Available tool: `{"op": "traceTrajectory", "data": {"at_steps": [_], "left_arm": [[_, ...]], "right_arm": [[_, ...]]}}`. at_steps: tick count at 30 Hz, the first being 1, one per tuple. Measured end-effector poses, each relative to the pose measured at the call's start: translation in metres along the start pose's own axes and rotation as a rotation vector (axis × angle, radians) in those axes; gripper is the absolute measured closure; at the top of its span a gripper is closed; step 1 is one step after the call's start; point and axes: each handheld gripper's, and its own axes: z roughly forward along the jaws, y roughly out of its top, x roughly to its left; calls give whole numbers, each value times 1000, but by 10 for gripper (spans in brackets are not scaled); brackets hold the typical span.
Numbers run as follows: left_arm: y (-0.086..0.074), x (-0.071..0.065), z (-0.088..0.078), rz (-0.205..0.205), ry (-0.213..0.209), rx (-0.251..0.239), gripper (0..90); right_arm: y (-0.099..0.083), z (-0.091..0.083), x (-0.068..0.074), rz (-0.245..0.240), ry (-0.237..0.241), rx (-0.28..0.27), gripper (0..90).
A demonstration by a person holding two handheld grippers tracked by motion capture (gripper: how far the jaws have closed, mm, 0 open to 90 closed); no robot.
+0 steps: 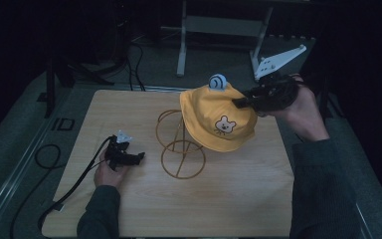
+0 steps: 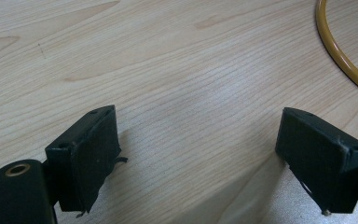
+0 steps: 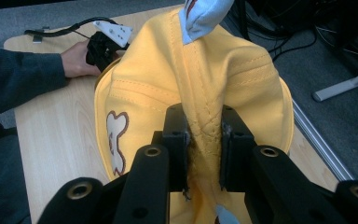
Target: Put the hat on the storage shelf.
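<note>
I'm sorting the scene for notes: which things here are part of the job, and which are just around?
In use: yellow hat, pinched by the right gripper; gold wire stand; left gripper, open, resting on the table.

Just around: grey metal frame; floor cables.

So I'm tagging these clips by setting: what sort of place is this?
Probably a lab or recording workspace, not a home. A bare wooden table stands on grey carpet, metal stand legs rise behind it in a dark room, and cables trail off the table edge.
</note>
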Motion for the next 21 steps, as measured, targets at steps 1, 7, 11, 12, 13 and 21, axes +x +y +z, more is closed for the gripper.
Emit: {"op": "traceTrajectory", "data": {"at_steps": [1, 7, 11, 12, 13, 21], "left_arm": [[0, 0, 0, 0, 0, 1, 132], [0, 0, 0, 1, 0, 1, 132], [0, 0, 0, 0, 0, 0, 132], [0, 0, 0, 0, 0, 0, 132], [0, 0, 0, 0, 0, -1, 132], [0, 0, 0, -1, 0, 0, 132]], "right_arm": [[1, 0, 0, 0, 2, -1, 759], [5, 2, 0, -9, 2, 9, 759], [9, 2, 0, -11, 4, 12, 759], [10, 3, 0, -13, 5, 14, 759], [11, 4, 0, -14, 3, 19, 759], [24, 8, 1, -32, 4, 29, 760]]}}
